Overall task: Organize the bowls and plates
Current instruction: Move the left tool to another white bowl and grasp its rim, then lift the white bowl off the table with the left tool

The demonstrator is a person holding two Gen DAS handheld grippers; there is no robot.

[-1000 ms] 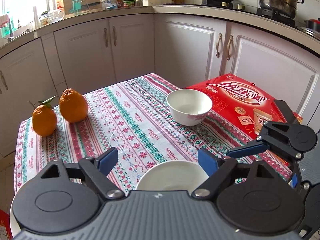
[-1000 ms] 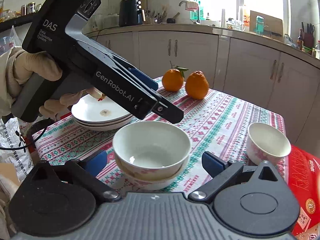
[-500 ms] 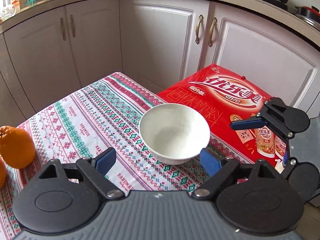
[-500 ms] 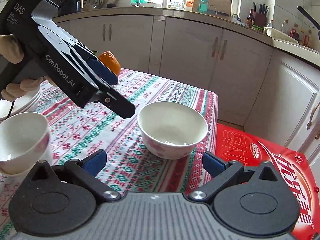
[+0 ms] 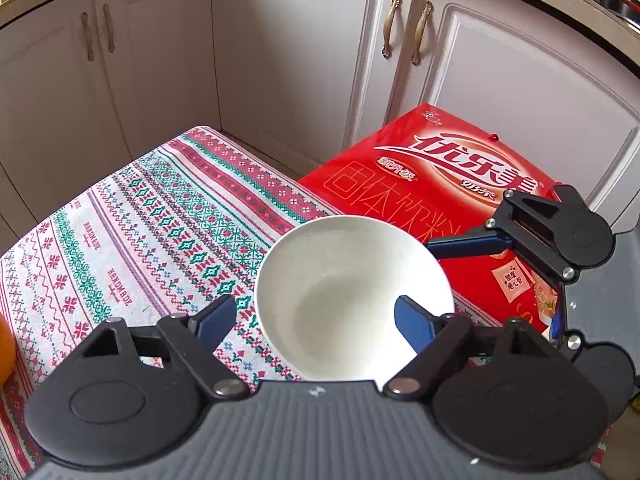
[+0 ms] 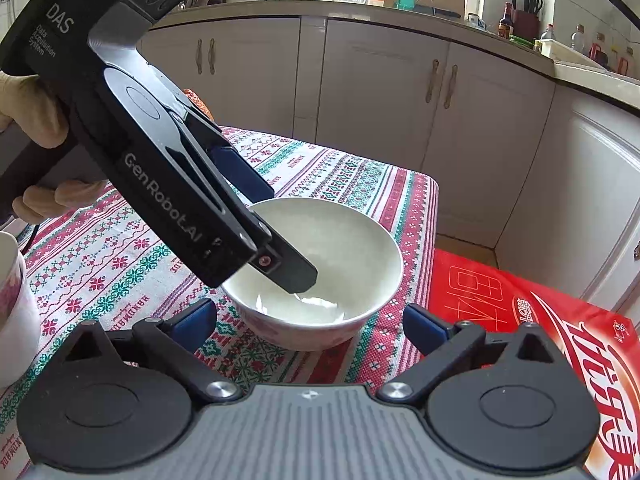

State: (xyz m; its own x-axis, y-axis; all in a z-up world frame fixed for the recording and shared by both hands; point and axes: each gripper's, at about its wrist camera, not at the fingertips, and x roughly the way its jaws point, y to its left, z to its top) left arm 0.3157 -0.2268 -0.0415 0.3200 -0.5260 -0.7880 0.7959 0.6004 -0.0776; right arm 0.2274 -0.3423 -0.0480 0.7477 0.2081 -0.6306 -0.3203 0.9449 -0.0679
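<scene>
1. Jaws on the left gripper [image 5: 316,318] have just been closing and straddle the near rim of the white ceramic bowl [image 5: 352,300]: one blue pad sits inside the bowl, the other outside on the cloth side. Neither pad visibly presses the wall yet.
2. Jaws on the right gripper [image 6: 310,322] have eased in a little but stand wide, flanking the bowl's base without touching it.
3. The bowl rests close to the corner of the red-and-green patterned tablecloth [image 5: 152,232], just beside the red printed carton [image 5: 432,184] that lies past that edge.
4. Risk, in my judgement: a thin rim pinch on glazed ceramic could slip or tip the bowl when lifted.
5. A sideways nudge could push it off the table's edge towards the carton.
6. Both grippers crowd one bowl, so they could collide.
</scene>
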